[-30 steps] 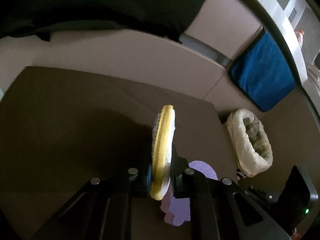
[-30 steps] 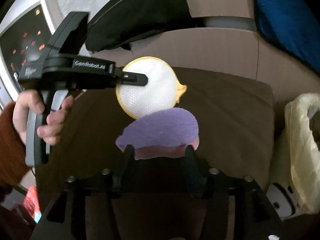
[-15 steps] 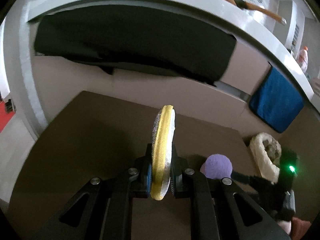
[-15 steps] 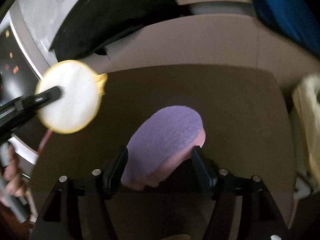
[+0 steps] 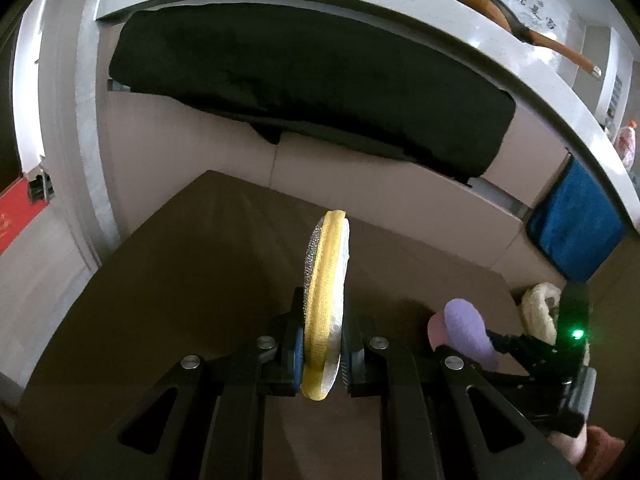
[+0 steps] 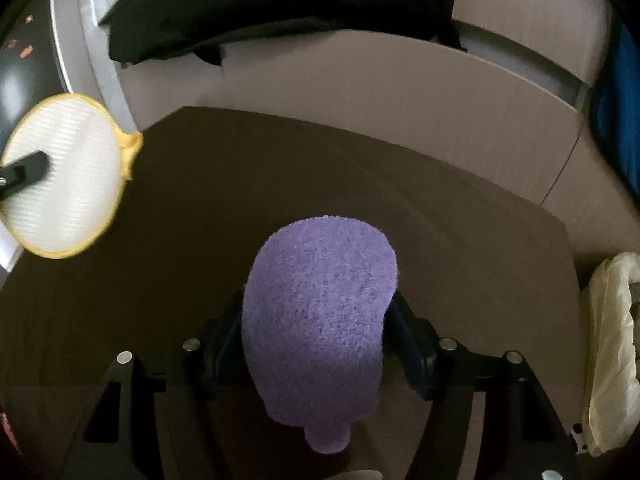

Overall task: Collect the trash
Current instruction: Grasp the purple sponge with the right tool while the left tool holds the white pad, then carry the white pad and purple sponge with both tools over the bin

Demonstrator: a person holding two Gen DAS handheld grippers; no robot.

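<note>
A round scrub pad (image 5: pixel 326 280) with a yellow rim, one white face and one silver mesh face, stands edge-on in my left gripper (image 5: pixel 322 344), which is shut on it. The right wrist view shows the same pad (image 6: pixel 64 180) at the far left, above the brown table (image 6: pixel 440 220). A purple sponge (image 6: pixel 320 320) with a pink underside sits lengthwise between the fingers of my right gripper (image 6: pixel 314 332), whose pads press on its sides. In the left wrist view the sponge (image 5: pixel 466 328) is held low at the right.
A trash bin lined with a pale plastic bag (image 6: pixel 608 352) stands on the floor off the table's right edge. Behind the table is a beige cabinet front under a grey counter, with a black cloth (image 5: pixel 300 80) and a blue towel (image 5: pixel 576 224) hanging from it.
The left gripper carried the yellow pad leftward, away from the right gripper. The purple sponge turned from crosswise to lengthwise between the right fingers, which now stand wider apart.
</note>
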